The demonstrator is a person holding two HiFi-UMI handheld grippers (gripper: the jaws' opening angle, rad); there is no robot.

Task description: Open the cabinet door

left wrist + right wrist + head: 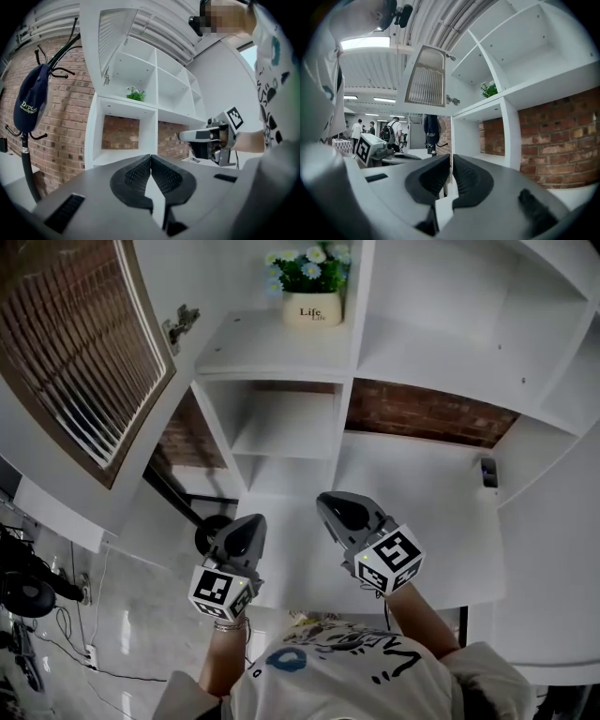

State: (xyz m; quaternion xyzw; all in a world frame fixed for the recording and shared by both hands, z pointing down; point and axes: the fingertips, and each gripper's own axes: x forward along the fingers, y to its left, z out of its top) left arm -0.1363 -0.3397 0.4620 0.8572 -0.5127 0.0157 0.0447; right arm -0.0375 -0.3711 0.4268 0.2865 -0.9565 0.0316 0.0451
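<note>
Cabinet door (82, 352), white frame with brown slatted panel, stands swung wide open at the upper left of the head view, clear of the white shelf unit (427, 362); metal hinge (181, 324) shows on its inner edge, facing the open compartment. On the shelf beside that compartment sits a cream flower pot (312, 308) with white and blue blooms. Brick wall (422, 414) visible through the open-backed compartments below. Left gripper (151, 157): ribbed jaws pressed together at the tips, nothing between them, pointed toward the lower left compartment. Right gripper (451, 158): jaws drawn in to a thin slit, nothing held. In the head view both grippers hang side by side, low in front of the unit, apart from each other and well apart from the door. Small dark object (487, 472) on a right-hand shelf, too small to identify. Coat stand (26, 164) left of the unit carries a navy cap (30, 104). People (396, 129) stand far in the background of the right gripper view
</note>
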